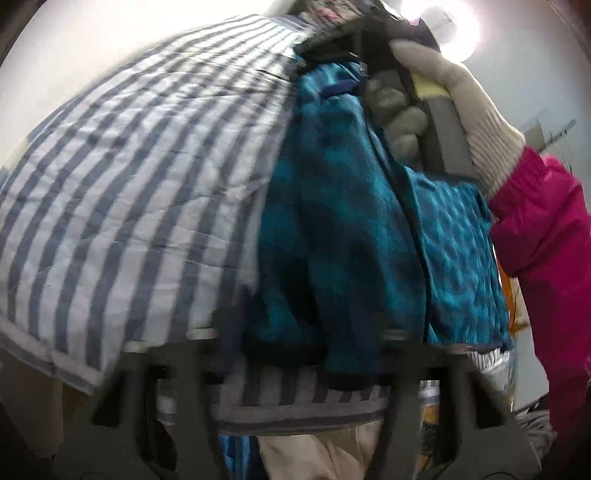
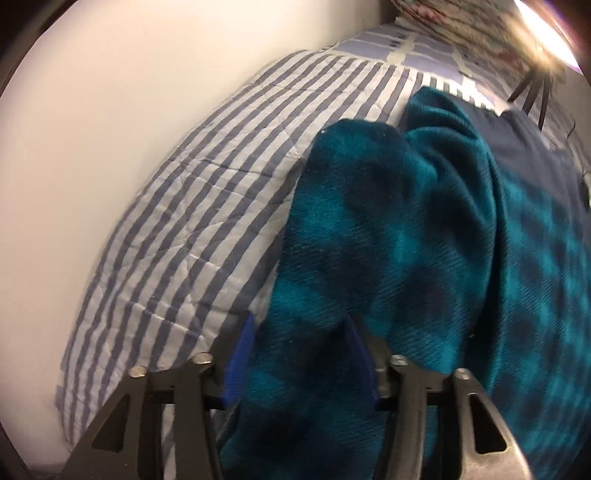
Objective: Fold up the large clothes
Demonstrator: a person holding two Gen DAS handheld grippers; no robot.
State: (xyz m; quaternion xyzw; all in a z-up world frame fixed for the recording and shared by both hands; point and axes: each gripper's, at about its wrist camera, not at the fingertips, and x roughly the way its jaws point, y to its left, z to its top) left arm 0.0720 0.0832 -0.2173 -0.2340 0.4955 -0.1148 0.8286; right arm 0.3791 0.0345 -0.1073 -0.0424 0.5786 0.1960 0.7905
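A teal and dark blue checked fleece garment (image 1: 332,221) hangs in folds over a bed with a blue-and-white striped quilt (image 1: 140,177). My left gripper (image 1: 295,354) is blurred at the bottom of its view, with the garment's lower edge draped between its fingers. In the right wrist view the same garment (image 2: 424,240) fills the right side. My right gripper (image 2: 299,354) has blue pads (image 2: 240,358) and fabric bunched between them. The right gripper, held by a gloved hand (image 1: 461,99), shows at the top of the left wrist view.
A white wall (image 2: 129,110) runs along the far side of the striped quilt (image 2: 177,221). A pink sleeve (image 1: 546,240) is at the right. Patterned bedding (image 2: 461,22) lies at the head of the bed. Other cloth and beige fabric (image 1: 325,454) lie below the left gripper.
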